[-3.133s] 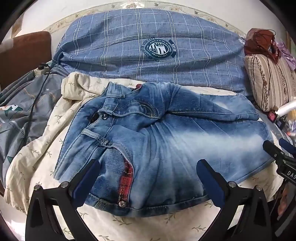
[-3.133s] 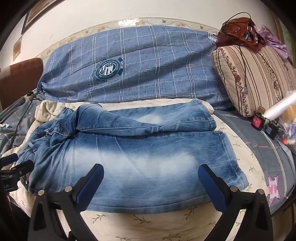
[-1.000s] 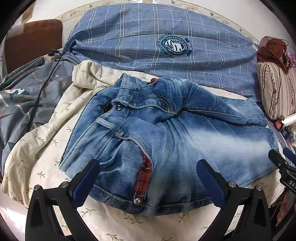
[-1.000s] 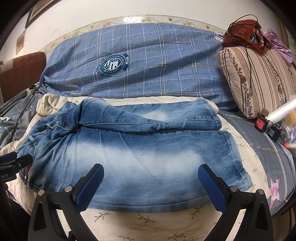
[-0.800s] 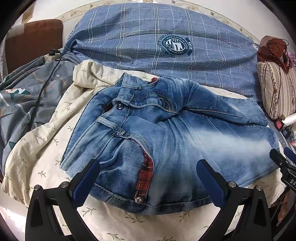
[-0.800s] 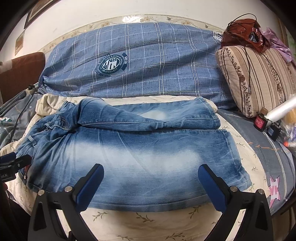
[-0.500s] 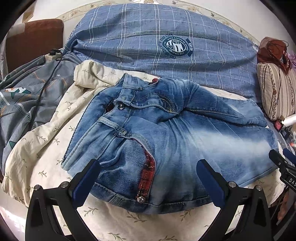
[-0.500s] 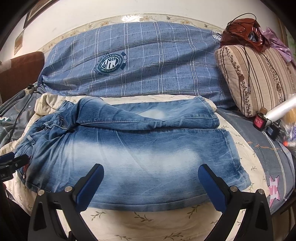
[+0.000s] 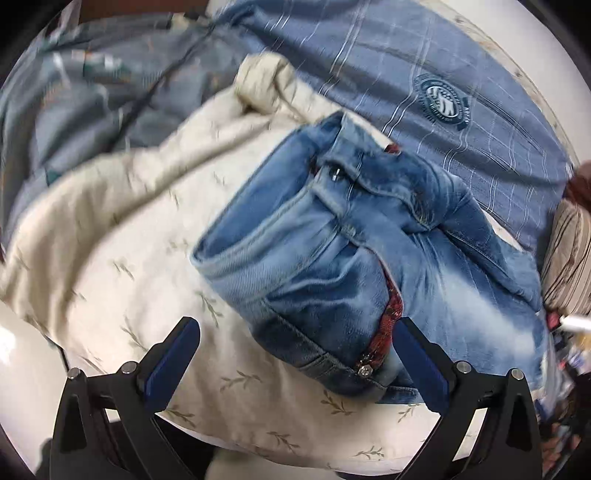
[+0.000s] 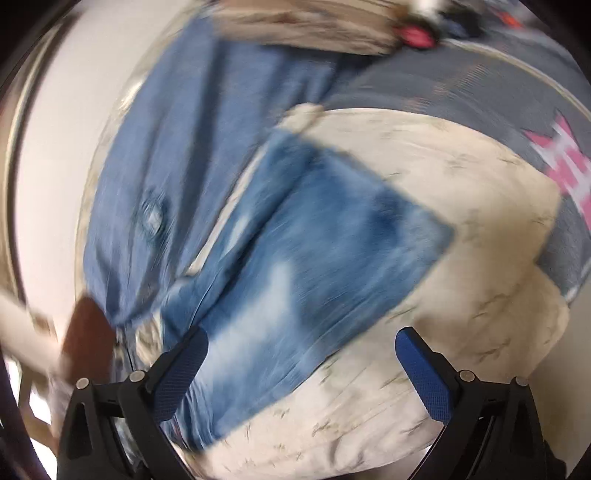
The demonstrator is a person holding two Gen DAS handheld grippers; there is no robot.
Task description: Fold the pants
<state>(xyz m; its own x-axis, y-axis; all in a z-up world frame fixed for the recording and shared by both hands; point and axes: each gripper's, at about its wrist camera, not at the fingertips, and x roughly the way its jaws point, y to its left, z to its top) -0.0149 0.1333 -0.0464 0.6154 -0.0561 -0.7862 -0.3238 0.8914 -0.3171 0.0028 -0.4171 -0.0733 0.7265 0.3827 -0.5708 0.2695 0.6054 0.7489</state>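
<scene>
Looking through the left wrist view, I see my left claw (image 9: 295,354) spread wide, its blue-padded fingers (image 9: 171,360) holding nothing. The pants (image 9: 354,258), faded blue jeans, lie on the cream leaf-print blanket (image 9: 122,229) that covers the bed. Their waistband end sits nearest this claw, with a metal button (image 9: 335,173) up near the top edge and a strip of red plaid lining (image 9: 388,325) showing along the open fly. One finger pad sits over the blanket to the left of the jeans; the other sits over the denim just beside a rivet (image 9: 364,371) at the lower corner. I cannot tell whether either pad touches the cloth. Behind the jeans lies a blue plaid pillow (image 9: 461,122) with a round crest, and a grey patterned quilt (image 9: 85,92) fills the upper left.

My right wrist view is heavily blurred and tilted. My right claw (image 10: 301,363) is likewise spread apart and empty. The pants (image 10: 314,258) run diagonally across the frame there, with the leg hem end reaching toward the right. The left pad overlaps the denim; the right pad hangs over bare blanket (image 10: 461,314). A striped cushion (image 10: 314,22) shows at the top edge.
</scene>
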